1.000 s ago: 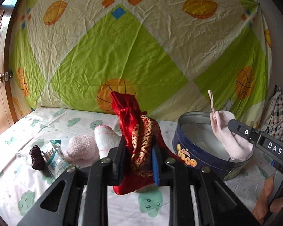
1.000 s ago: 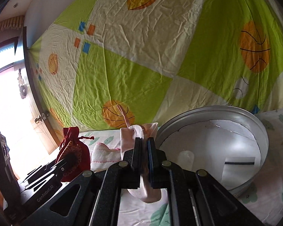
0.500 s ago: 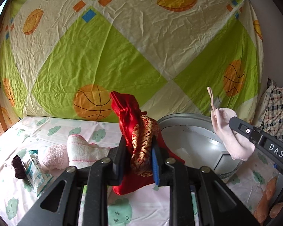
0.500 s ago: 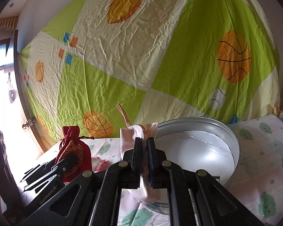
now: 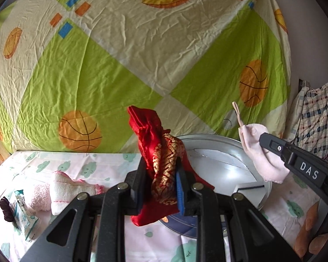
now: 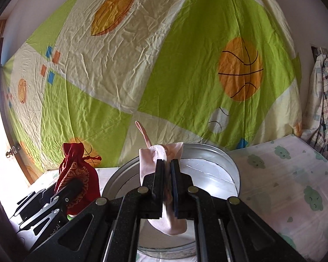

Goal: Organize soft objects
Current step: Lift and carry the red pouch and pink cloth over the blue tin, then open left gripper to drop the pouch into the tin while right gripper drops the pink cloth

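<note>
Left gripper [image 5: 160,185] clamps the red-and-gold drawstring pouch [image 5: 161,163]; right gripper [image 6: 168,187] pinches the pale pink cloth pouch [image 6: 161,163], both above the round metal tin [image 6: 214,163]. Nothing dropped in yet; fluffy pink-and-white pieces [image 5: 63,191] wait on the sheet.

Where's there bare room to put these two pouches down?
Mostly inside the round tin, whose pale floor looks bare. Also the bed sheet right of the tin. Crowded at far left, around the white sock and tissue pack.
</note>
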The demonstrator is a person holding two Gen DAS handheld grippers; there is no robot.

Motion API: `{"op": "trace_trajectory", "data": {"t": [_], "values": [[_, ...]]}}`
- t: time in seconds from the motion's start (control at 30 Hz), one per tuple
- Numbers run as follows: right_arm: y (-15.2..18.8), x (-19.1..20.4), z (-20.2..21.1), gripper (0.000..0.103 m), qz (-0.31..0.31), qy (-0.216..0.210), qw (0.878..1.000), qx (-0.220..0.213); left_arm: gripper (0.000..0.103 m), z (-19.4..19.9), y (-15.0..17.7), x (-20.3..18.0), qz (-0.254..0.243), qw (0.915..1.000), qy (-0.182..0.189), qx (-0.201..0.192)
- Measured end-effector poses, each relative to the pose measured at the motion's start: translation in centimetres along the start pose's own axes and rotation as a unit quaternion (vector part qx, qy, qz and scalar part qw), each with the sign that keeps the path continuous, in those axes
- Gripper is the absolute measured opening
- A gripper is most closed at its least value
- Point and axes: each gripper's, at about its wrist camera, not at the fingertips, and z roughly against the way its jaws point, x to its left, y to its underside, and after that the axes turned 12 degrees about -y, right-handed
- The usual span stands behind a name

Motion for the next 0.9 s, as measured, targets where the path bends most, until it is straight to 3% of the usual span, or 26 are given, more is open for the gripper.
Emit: {"op": "trace_trajectory", "data": {"t": [0.63, 0.9], "values": [[0.6, -4.0, -2.5, 0.007, 0.002, 0.098, 0.995, 0.025, 0.022, -4.4, 0.5, -5.4, -0.020, 0.9985, 0.033, 0.039], [1.3, -5.1, -3.9, 0.007, -0.013, 0.103, 0.994, 0.046, 0.022, -5.7, 1.3, -5.6, -0.026, 0.9977, 0.031, 0.054]]}}
